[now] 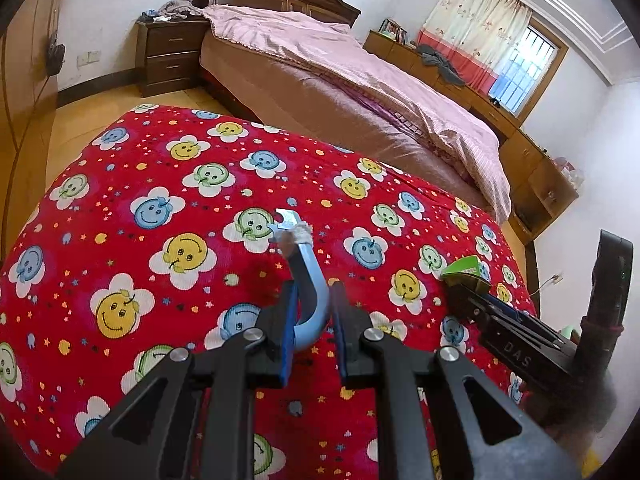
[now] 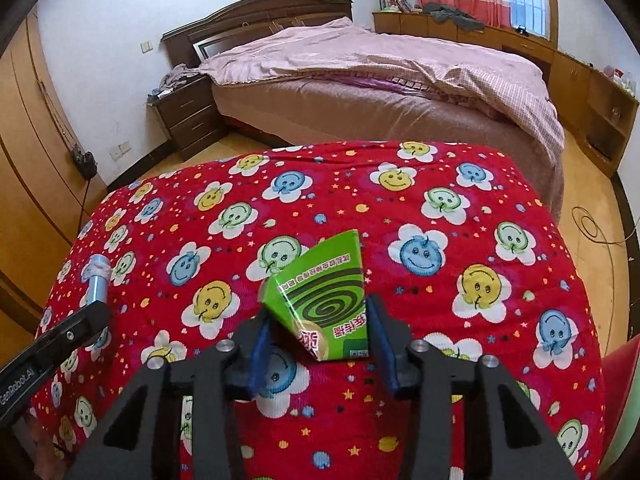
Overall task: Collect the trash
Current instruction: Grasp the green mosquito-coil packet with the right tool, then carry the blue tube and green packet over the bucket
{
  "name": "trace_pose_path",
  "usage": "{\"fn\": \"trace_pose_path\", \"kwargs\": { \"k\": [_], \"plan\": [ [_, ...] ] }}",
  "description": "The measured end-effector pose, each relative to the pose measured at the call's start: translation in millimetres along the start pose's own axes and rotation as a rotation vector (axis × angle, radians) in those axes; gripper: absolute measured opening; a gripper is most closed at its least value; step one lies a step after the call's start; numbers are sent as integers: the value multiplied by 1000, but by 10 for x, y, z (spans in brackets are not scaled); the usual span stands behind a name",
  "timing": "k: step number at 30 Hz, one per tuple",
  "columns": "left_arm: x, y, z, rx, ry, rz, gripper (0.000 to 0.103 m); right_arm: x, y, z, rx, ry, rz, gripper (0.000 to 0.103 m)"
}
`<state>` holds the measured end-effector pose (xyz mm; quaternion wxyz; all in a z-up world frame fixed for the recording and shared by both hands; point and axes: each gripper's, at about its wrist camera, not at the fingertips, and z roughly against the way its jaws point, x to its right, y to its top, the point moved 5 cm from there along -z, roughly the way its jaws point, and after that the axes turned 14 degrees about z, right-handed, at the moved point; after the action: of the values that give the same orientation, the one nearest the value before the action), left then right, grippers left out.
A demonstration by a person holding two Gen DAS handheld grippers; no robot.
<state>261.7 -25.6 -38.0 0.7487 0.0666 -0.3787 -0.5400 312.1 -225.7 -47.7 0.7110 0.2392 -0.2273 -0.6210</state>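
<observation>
My left gripper (image 1: 313, 300) is shut on a curved light-blue plastic hook (image 1: 310, 280) with a frayed white wrap near its tip, held above the red smiley-flower cloth (image 1: 160, 240). The hook also shows in the right wrist view (image 2: 97, 280) at the left, sticking out of the left gripper. My right gripper (image 2: 316, 320) is shut on a crumpled green mosquito-coil box (image 2: 332, 300), held over the same cloth (image 2: 440, 208). In the left wrist view the green box (image 1: 466, 270) pokes out of the right gripper (image 1: 460, 288) at the right.
The cloth covers a table that fills the foreground. Behind it stands a bed (image 1: 360, 92) with a pink quilt, a dark nightstand (image 1: 170, 54), and wooden cabinets (image 1: 536, 172) along the right wall. A wardrobe (image 2: 28, 160) lines the left. A red chair edge (image 2: 624, 380) is at the right.
</observation>
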Motion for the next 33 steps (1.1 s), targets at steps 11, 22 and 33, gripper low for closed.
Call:
{"fn": "trace_pose_path", "kwargs": {
  "k": [11,22,33],
  "plan": [
    [49,-18,26,2,-7,-15,16,79,-204,528,39,34,-63,45],
    [100,-43,61,13,-19,-29,16,335,-622,1257,97,19,-172,45],
    [381,-160,182,27,-62,-101,16,857,-1171,1893,144,-93,-309,45]
  ]
}}
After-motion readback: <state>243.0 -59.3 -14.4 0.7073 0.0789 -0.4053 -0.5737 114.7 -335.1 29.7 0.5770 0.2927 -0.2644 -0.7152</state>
